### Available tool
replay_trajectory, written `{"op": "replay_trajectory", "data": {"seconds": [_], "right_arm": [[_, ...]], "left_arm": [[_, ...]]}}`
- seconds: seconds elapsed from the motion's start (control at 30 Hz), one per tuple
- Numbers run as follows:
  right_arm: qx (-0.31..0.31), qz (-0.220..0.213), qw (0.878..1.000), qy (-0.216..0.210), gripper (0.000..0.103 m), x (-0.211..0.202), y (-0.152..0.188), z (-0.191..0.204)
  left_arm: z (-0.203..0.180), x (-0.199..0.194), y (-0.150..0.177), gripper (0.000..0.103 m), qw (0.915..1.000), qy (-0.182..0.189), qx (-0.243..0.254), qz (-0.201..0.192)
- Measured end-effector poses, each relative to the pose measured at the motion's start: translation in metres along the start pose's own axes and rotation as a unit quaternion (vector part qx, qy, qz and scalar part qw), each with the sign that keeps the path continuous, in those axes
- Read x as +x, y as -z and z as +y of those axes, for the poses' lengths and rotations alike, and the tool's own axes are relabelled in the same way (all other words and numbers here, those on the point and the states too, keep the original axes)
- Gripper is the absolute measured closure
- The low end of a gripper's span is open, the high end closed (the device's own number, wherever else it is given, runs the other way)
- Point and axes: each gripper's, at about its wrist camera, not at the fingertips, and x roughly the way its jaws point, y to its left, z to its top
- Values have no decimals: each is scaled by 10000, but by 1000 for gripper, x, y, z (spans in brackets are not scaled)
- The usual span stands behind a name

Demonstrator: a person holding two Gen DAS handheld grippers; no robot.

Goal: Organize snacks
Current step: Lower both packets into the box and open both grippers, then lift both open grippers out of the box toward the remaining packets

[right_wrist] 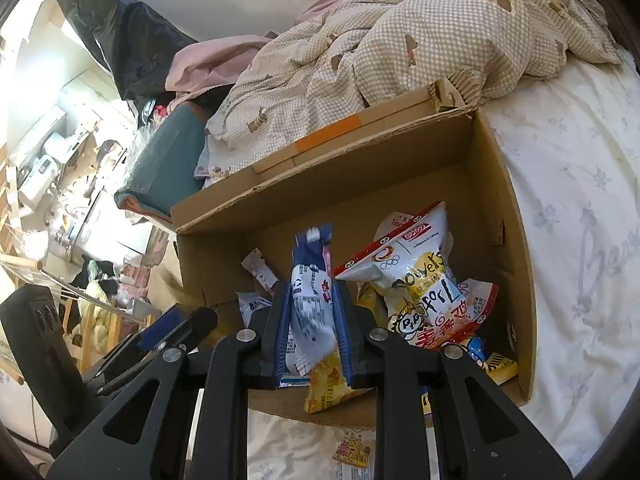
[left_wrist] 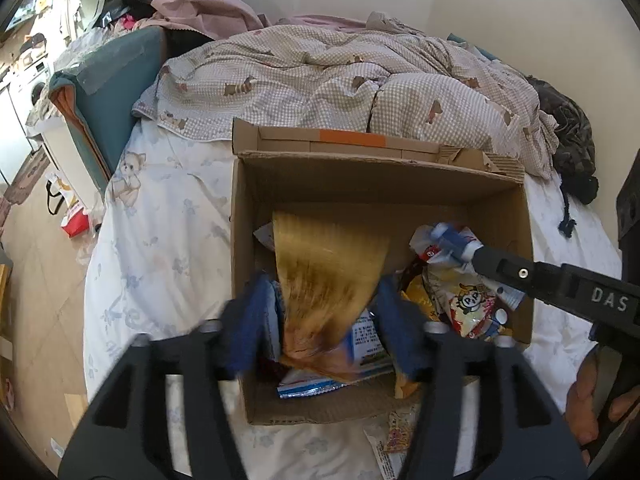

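Snacks (right_wrist: 420,280) fill box (right_wrist: 500,184); right tool (right_wrist: 312,320) grips a white packet (right_wrist: 310,304), seemingly.

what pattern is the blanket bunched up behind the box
Small beige-and-white checks with brown animal figures on the blanket, clearest in the right wrist view.

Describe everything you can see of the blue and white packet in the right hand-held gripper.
The blue and white packet is a slim, glossy plastic-looking sachet, white in the middle with dark print, blue at its crimped top end and a pink edge. It stands nearly upright, pinched low down between the blue pads of the right hand-held gripper, above the open cardboard box on the bed. Its lower end hides between the fingers. Nothing else visibly touches it.
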Motion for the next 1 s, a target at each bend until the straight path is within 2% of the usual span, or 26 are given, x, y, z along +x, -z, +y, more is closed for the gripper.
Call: {"op": "replay_trajectory", "data": {"seconds": [0.03, 0.1, 0.13, 0.17, 0.23, 0.5, 0.77, 1.0], "right_arm": [[3, 23, 10000, 20, 78, 1, 0, 0], [28, 93, 9999, 66, 65, 2, 0, 0], [52, 121, 9999, 86, 40, 3, 0, -1], [81, 83, 9999, 88, 27, 2, 0, -1], [43, -126, 9998, 133, 27, -5, 1, 0], [35, -125, 9999, 90, 27, -13, -1, 0], [115, -235, 9996, 107, 27, -35, 10, 5], [8, -189, 9994, 288, 27, -58, 33, 8]], "left_arm": [[0, -2, 1, 36, 10000, 26, -28, -33], [0, -4, 1, 27, 10000, 9, -30, -82], [-1, -5, 1, 25, 9999, -7, -31, -107], [0, -5, 1, 21, 9999, -8, -43, -116], [0, -6, 1, 20, 9999, 30, -76, -103], [5, -5, 6, 20, 9999, 13, -166, 37], [16, -24, 11, 20, 9990, -58, -444, 80], [11, -48, 25, 20, 9997, -60, -242, 18]]}}
